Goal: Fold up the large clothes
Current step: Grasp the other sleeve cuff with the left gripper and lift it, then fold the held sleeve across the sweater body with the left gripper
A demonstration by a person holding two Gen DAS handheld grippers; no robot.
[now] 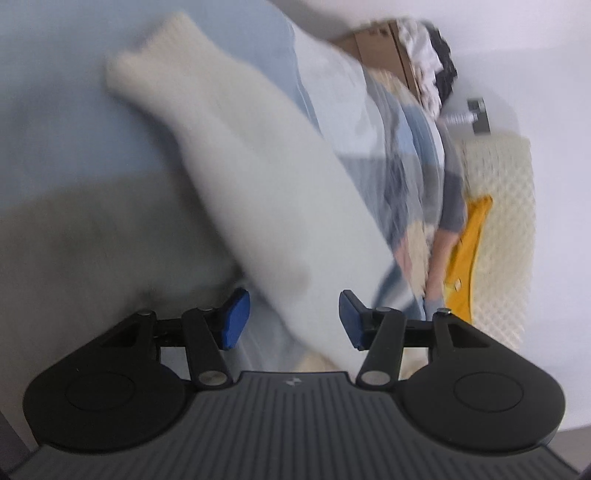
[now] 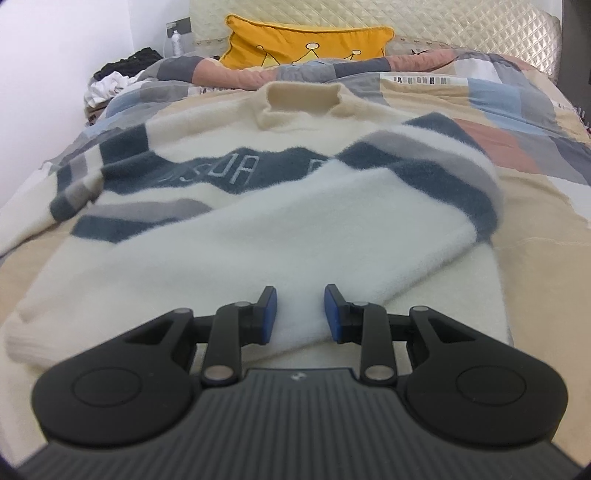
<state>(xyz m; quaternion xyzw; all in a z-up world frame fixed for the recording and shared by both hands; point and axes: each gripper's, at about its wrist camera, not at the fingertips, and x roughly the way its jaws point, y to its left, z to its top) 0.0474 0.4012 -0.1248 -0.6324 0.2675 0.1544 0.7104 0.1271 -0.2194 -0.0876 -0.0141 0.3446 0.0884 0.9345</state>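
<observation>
Looking down my right gripper first: the blue pads sat partly apart with a fold of the cream sweater between them; the fabric filled the gap, but I honestly couldn't tell if the pads were biting it or just resting either side. That fold was a sleeve laid slantwise over the body of the sweater, its ribbed cuff ending down at the left. Further up, the navy and grey stripes crossed the chest with some lettering in the navy band; the collar pointed away from me. The whole sweater lay flat on a patchwork quilt; behind that sat a yellow cushion against a quilted cream headboard, and a heap of dark and white clothes at the far left by the wall.

My left gripper view was badly tilted and smeared; its fingers were spread wider, and a cream sleeve ran up between them towards a ribbed cuff. The pads looked clear of the fabric on both sides, so nothing pinched there; past it I could only make out the quilt, the cushion and a cardboard box in the blur.
</observation>
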